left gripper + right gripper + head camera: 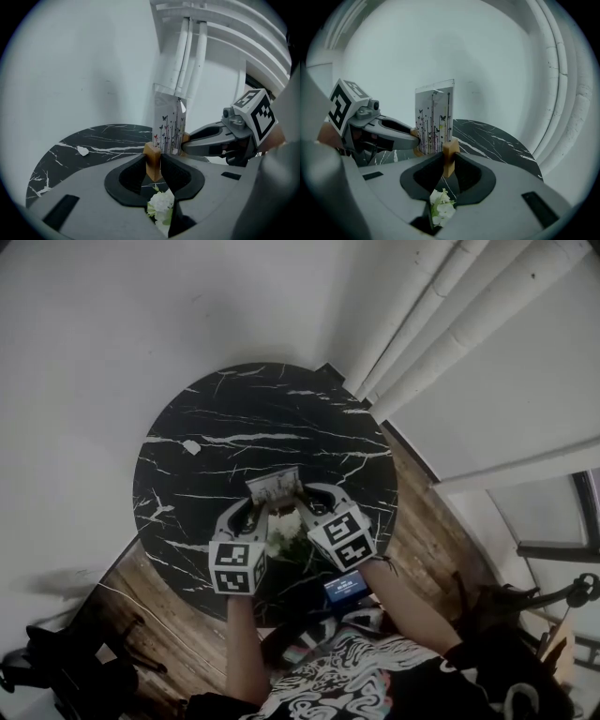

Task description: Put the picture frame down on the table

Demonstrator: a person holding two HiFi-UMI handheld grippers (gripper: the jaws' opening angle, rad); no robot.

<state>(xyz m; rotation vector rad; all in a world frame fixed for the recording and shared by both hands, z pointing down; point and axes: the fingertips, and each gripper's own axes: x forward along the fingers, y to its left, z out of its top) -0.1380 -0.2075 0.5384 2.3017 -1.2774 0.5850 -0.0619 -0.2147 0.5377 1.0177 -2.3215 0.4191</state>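
Picture frame: the picture frame [274,487] stands upright between the two grippers, over the near half of the bench [234,399]. It is a clear panel printed with dark stems and butterflies, with a wooden block at each lower end. No view shows whether its base touches the bench top.

Left gripper: the left gripper [153,160] has its jaws clamped on one wooden block [152,164] of the frame. The panel rises just beyond the jaws.

Right gripper: the right gripper [449,161] has its jaws clamped on the other wooden block [450,154], at the opposite end of the frame. Each gripper's tip shows in the other's view, pointing in at the frame.

Bench: round, black marble with white veins, set close to a white wall.

Around the frame: a small white scrap [191,447] lies on the bench to the left, well apart from the frame. The bench top beyond the frame is bare dark stone.

In the way: a cluster of white flowers [286,538] sits below and between the two grippers, on the person's side of the frame. It shows through the gap under each pair of jaws. I cannot tell what it rests on.

Background: white pipes [441,315] run up the wall at the right. A wooden floor [150,615] surrounds the bench.
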